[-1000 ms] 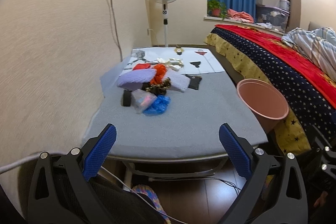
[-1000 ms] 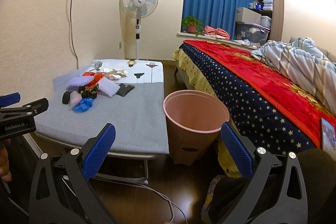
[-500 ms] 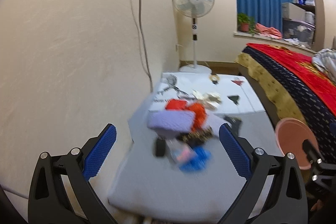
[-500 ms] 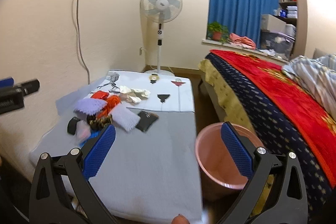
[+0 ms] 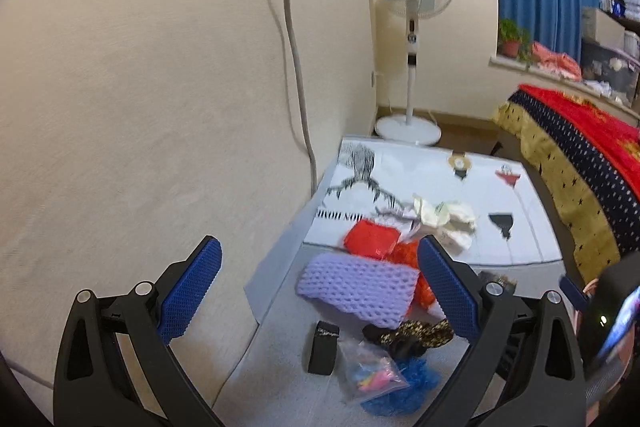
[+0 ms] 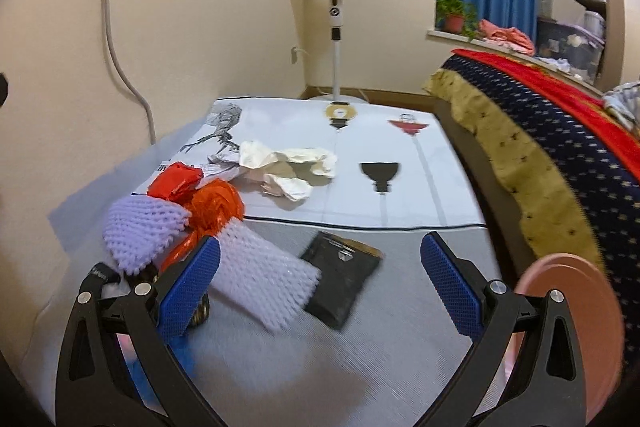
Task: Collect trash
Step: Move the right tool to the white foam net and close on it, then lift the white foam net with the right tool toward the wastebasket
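1. Holding my left gripper [image 5: 318,297] spread wide and empty, I have it above the near left end of the grey table [image 5: 276,347], close to the wall.
2. Left edge of the heap: a small black block [image 5: 323,347] stands beside a clear plastic bag [image 5: 370,373] with pink contents, which overlaps a blue crumpled wrapper [image 5: 404,389].
3. Centre of the heap: a lilac foam net [image 6: 140,227] lies against red [image 6: 174,181] and orange wrappers [image 6: 216,205]; a white foam net [image 6: 260,279] touches a black pouch [image 6: 340,281].
4. Farther back, crumpled cream paper [image 6: 288,165] rests on the printed white sheet [image 6: 400,187].
5. My right gripper [image 6: 320,283] is likewise spread and holds nothing, above the table's middle.
6. Far right: the pink bin [image 6: 576,327] stands off the table's edge, beside the bed [image 6: 540,163].
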Demonstrator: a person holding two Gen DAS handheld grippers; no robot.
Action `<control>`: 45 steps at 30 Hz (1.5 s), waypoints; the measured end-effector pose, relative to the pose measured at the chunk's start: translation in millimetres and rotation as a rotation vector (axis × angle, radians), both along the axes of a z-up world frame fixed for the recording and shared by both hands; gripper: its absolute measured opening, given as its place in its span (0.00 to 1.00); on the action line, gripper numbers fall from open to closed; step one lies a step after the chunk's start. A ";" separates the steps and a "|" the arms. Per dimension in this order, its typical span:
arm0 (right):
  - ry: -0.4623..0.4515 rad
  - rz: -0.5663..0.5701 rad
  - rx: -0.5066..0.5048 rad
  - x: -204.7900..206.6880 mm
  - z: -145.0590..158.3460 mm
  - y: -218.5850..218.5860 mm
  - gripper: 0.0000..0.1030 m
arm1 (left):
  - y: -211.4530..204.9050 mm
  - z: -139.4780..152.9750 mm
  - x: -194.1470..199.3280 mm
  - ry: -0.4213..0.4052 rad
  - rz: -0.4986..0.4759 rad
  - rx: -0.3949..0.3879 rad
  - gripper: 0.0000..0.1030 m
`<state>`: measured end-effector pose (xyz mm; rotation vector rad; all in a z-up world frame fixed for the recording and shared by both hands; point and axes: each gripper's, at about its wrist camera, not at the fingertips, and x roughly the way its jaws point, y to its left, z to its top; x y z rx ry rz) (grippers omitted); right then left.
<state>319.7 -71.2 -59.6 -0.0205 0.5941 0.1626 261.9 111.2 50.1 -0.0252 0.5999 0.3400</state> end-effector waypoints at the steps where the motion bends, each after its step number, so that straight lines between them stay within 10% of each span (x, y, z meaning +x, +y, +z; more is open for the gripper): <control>1: 0.000 0.010 0.001 6.1 -3.7 3.5 0.95 | 1.7 -1.1 2.0 0.006 0.003 -0.006 0.92; 12: 0.067 0.123 -0.065 35.7 -40.4 40.9 0.84 | 22.6 -9.1 16.6 0.019 0.051 -0.075 0.92; 19: 0.094 0.150 -0.011 38.6 -42.7 33.1 0.01 | 23.9 -11.5 18.0 0.024 0.063 -0.064 0.92; 29: -0.055 0.164 0.001 5.6 16.5 5.6 0.01 | 25.8 -14.1 20.1 0.009 0.067 -0.083 0.92; 32: -0.029 0.177 -0.028 6.9 20.4 2.1 0.10 | 28.1 -11.9 16.2 -0.012 0.086 -0.123 0.92; 35: 0.027 0.160 -0.024 8.9 8.6 -2.9 0.53 | 26.1 -11.2 11.1 -0.029 0.089 -0.134 0.92; 45: 0.103 0.119 -0.016 29.2 -34.6 2.7 0.54 | 28.7 -10.8 12.8 -0.023 0.067 -0.142 0.92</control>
